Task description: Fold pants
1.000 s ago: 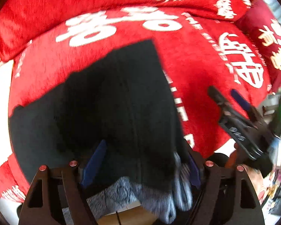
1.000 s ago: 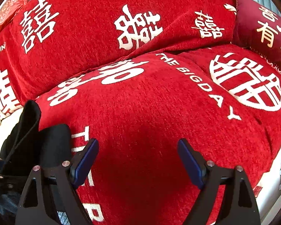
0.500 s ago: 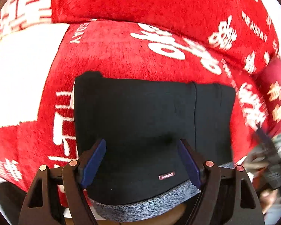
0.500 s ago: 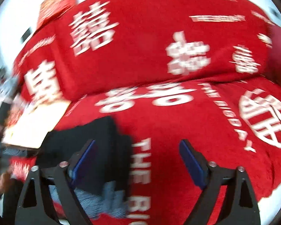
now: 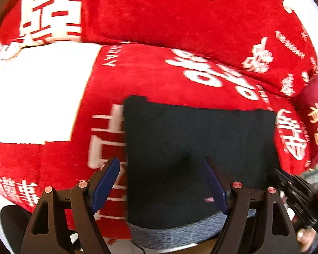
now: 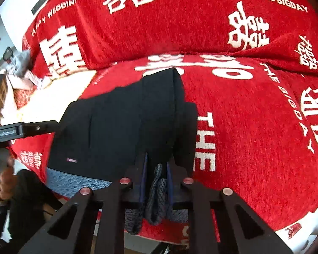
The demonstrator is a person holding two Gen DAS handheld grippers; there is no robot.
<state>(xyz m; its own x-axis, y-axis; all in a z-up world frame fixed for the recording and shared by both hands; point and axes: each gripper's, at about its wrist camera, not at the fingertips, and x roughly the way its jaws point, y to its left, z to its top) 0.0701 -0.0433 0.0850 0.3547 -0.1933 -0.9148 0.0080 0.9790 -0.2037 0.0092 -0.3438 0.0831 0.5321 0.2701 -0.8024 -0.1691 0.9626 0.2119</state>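
Right tongs [image 6: 154,175] are closing on the pants [image 6: 125,122] waistband; left tongs [image 5: 161,182] hover apart above them. Pants already lie folded into a compact rectangle; probably one fold remains.

pants [image 5: 197,148]: black, grey heathered waistband | sofa cover [image 5: 180,21]: red, white characters and lettering
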